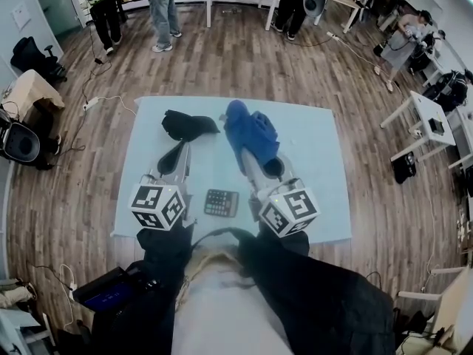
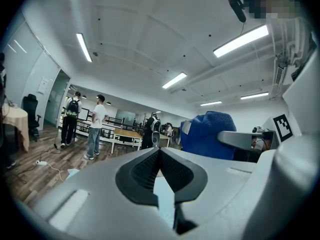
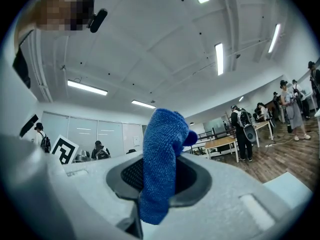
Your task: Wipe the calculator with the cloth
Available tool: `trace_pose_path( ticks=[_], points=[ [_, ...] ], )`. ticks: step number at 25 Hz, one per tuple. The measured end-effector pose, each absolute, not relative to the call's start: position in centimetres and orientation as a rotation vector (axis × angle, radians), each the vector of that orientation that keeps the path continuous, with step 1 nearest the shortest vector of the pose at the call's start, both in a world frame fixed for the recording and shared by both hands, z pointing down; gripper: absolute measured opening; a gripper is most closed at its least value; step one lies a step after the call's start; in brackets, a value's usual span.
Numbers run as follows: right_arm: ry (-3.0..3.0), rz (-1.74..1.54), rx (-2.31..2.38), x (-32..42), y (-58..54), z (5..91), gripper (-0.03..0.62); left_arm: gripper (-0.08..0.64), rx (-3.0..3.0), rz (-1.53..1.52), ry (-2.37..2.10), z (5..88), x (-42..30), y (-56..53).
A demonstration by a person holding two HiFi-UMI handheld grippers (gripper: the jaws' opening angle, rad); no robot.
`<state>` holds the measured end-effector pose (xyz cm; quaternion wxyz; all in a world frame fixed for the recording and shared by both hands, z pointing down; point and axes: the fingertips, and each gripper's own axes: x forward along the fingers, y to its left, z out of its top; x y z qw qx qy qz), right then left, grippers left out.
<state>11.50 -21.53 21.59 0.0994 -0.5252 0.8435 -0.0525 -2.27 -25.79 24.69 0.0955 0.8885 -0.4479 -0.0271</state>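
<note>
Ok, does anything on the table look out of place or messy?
Nothing spilled or damaged. The calculator lies flat. One stray: a crumpled black cloth beyond it, left of the blue cloth in the right gripper.

Showing deep blue on the cloth (image 1: 251, 135), dark grey on the calculator (image 1: 222, 203), pale blue over the tabletop (image 1: 318, 150), brown woodgrain across the floor (image 1: 244, 58).

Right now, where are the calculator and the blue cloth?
calculator (image 1: 222, 203): head view, middle of its keypad.
blue cloth (image 3: 159, 154): right gripper view, middle of the upright fold.
</note>
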Motion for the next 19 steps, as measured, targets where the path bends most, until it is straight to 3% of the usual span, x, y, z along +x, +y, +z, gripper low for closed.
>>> trace_pose_path(
  ticks=[19],
  points=[
    [2.492, -0.256, -1.524, 11.75, -21.47, 22.5, 0.094, 0.002, 2.606, -0.066, -1.296, 25.52, -1.64, -25.96]
  ],
)
